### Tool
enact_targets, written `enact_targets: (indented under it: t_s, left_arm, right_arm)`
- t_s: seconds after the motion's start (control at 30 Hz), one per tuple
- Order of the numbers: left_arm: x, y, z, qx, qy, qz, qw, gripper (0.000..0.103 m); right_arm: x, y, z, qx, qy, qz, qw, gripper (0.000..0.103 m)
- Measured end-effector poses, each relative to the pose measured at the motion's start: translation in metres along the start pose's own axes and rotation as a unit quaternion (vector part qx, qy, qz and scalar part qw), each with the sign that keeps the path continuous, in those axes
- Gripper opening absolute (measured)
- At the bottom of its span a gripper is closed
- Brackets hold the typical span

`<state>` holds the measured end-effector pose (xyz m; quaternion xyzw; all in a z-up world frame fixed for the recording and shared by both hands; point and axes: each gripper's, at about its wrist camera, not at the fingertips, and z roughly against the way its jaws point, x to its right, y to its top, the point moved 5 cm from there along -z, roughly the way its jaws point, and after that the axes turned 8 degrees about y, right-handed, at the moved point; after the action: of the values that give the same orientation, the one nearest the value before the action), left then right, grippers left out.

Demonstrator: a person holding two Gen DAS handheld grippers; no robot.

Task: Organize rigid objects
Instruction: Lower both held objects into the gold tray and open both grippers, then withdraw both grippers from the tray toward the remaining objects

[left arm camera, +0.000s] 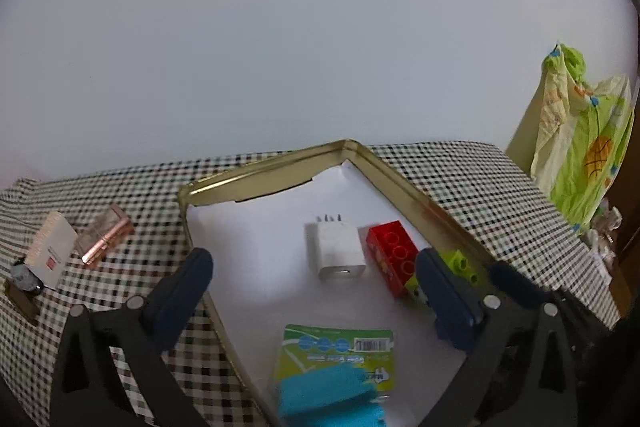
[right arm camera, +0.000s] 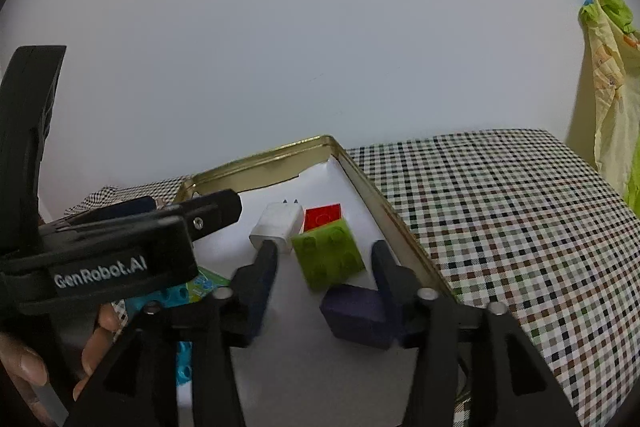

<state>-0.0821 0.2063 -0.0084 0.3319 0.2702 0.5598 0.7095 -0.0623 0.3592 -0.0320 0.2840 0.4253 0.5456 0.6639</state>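
Observation:
A gold tin tray (left arm camera: 400, 183) lined with white paper holds a white charger plug (left arm camera: 336, 247), a red brick (left arm camera: 394, 255), a lime green brick (left arm camera: 460, 263) and a green card pack of blue bricks (left arm camera: 332, 367). My left gripper (left arm camera: 312, 259) hangs over the tray, open wide, its fingers apart from everything. In the right wrist view my right gripper (right arm camera: 324, 251) stands open over the tray (right arm camera: 372, 187). The green brick (right arm camera: 328, 259) lies between its fingertips, and a dark purple block (right arm camera: 356, 315) lies by its right finger. The charger (right arm camera: 278, 223) sits beyond.
On the checked cloth left of the tray lie a white box (left arm camera: 52, 247), a clear rose-gold case (left arm camera: 106, 239) and a small dark item (left arm camera: 24, 279). A green and yellow fabric (left arm camera: 580, 147) hangs at the far right. A person's hand (right arm camera: 24, 359) holds the left gripper.

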Motion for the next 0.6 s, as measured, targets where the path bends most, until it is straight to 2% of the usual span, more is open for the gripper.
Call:
enact_targets:
  t_s: [0.1, 0.17, 0.27, 0.4, 0.6]
  left_arm:
    - [-0.002, 0.002, 0.009, 0.023, 0.007, 0.002, 0.9997, 0.103]
    - [-0.005, 0.007, 0.013, 0.032, 0.004, 0.008, 0.9994, 0.103]
    - [-0.014, 0.012, 0.020, 0.052, 0.008, 0.015, 0.9985, 0.103]
    - [-0.035, 0.012, 0.028, 0.088, 0.045, 0.024, 0.9948, 0.103]
    - [-0.062, 0.001, 0.021, 0.083, 0.075, 0.036, 0.9931, 0.103]
  right_arm:
    - [0.004, 0.002, 0.006, 0.027, 0.006, -0.017, 0.999, 0.060]
    - [0.008, 0.003, 0.013, 0.045, 0.005, -0.026, 0.999, 0.067]
    - [0.008, 0.007, 0.026, 0.084, -0.010, -0.016, 0.996, 0.068]
    - [0.010, 0.012, 0.042, 0.136, -0.057, 0.006, 0.989, 0.068]
    - [0.019, 0.017, 0.054, 0.191, -0.093, 0.002, 0.977, 0.068]
